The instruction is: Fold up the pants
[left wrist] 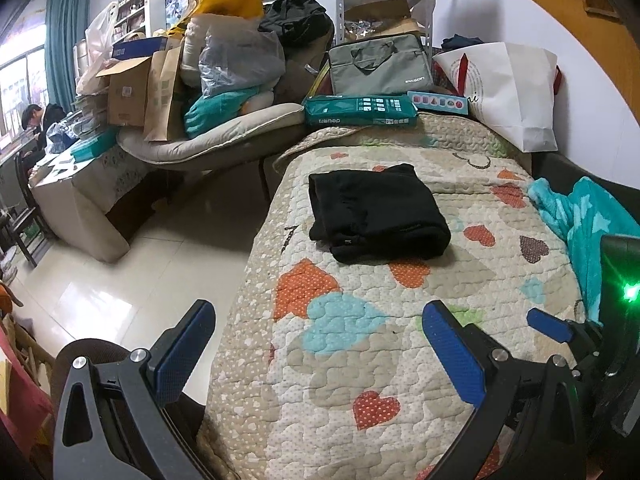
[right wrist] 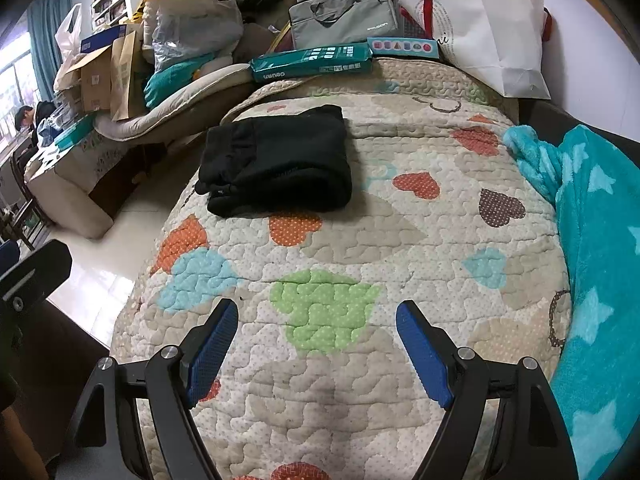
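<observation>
The black pants point(left wrist: 376, 212) lie folded into a compact rectangle on the heart-patterned quilt point(left wrist: 360, 344), near its left edge; they show in the right wrist view too as the pants point(right wrist: 280, 164). My left gripper point(left wrist: 320, 320) is open, its blue pads wide apart, well short of the pants, with nothing between them. My right gripper point(right wrist: 316, 316) is also open and empty, hovering over a green heart patch nearer than the pants. In the left wrist view the right gripper point(left wrist: 552, 328) shows at the right edge.
A turquoise star blanket point(right wrist: 592, 240) lies along the right side of the bed. A green paper pack point(left wrist: 360, 110), a grey laptop bag point(left wrist: 380, 66) and a white paper bag point(left wrist: 516, 88) stand at the far end. Left is tiled floor point(left wrist: 120, 272), a piled chair and a seated person point(left wrist: 36, 120).
</observation>
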`<state>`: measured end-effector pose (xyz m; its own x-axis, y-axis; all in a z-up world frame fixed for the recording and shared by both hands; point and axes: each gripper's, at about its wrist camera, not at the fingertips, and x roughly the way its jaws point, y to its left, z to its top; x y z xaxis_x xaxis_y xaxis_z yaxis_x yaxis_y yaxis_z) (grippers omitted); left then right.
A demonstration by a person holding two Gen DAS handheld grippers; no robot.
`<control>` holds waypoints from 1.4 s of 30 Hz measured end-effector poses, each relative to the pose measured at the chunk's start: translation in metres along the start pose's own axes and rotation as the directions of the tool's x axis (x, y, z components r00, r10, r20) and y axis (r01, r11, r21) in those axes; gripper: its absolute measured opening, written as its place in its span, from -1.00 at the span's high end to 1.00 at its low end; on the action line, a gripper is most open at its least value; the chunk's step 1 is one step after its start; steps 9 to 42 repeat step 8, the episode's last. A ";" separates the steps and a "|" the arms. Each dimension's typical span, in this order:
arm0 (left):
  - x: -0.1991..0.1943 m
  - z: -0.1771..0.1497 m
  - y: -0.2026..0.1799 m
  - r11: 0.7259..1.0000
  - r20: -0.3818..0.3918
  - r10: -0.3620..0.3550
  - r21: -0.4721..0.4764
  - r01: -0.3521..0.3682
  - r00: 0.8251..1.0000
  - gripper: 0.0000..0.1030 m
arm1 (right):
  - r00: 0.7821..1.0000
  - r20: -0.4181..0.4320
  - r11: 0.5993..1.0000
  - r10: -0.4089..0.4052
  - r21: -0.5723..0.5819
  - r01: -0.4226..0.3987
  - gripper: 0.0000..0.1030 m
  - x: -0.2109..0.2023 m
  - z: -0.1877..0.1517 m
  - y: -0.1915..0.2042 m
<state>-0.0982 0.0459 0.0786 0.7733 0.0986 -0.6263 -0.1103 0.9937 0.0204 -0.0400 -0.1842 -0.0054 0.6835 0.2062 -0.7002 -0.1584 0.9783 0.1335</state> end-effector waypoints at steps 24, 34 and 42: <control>0.011 -0.005 0.003 0.999 -0.053 -0.005 -0.042 0.003 0.999 -1.00 | 1.000 -0.020 1.000 -0.013 -0.001 0.013 -0.67 0.005 -0.002 0.000; 0.011 -0.005 0.003 0.999 -0.053 -0.005 -0.042 0.003 0.999 -1.00 | 1.000 -0.020 1.000 -0.013 -0.001 0.013 -0.67 0.005 -0.002 0.000; 0.011 -0.005 0.003 0.999 -0.053 -0.005 -0.042 0.003 0.999 -1.00 | 1.000 -0.020 1.000 -0.013 -0.001 0.013 -0.67 0.005 -0.002 0.000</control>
